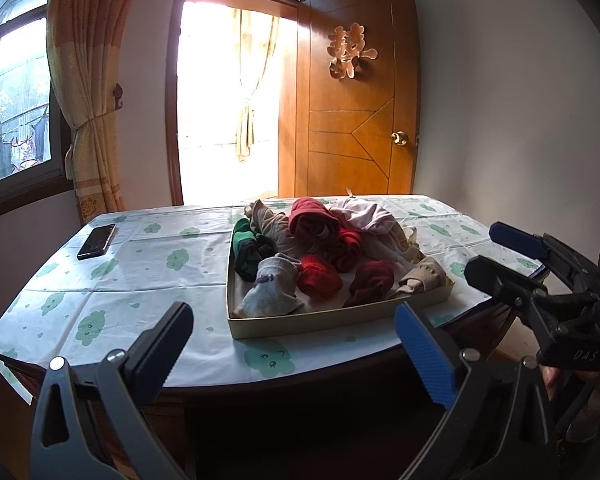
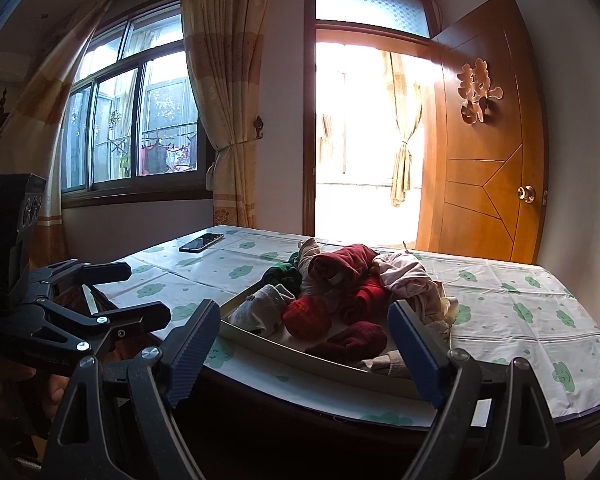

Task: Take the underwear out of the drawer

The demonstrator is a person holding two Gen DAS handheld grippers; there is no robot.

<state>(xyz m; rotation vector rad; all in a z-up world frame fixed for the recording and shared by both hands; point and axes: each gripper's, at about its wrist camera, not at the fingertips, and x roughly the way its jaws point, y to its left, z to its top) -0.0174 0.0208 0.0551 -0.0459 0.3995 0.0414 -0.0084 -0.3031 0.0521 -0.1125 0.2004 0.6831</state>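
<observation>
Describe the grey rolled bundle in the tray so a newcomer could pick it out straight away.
Start at the table with the cloud-print cloth, then find the shallow cream tray of rolled clothes on it. The grey bundle sits in the tray's near left corner, beside a bright red roll. It is the only pale grey piece, with a small dark mark on top.

Table w/ drawer, phone.
</observation>
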